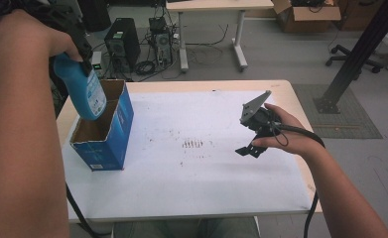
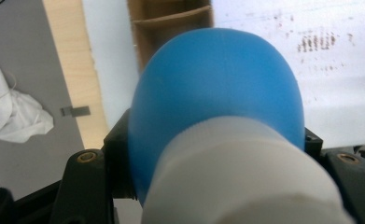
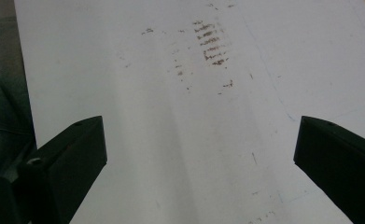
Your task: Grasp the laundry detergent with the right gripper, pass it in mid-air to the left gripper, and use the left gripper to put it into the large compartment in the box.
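Soft, even daylight fills the high view, with faint shadows on the white sheet (image 1: 191,168). In the left gripper view the bottle (image 2: 217,93) sits too close and blurs. The right gripper view looks slightly hazy, perhaps from glare.

The bottle (image 1: 82,87) is bright blue with a white cap (image 2: 245,177) and a pale printed label. The box (image 1: 109,134) is blue outside, with white print low on its front, and plain brown cardboard inside. The desk (image 1: 206,85) is light wood under a white sheet (image 1: 206,173) marked with rows of brown smudges. Both grippers are black.
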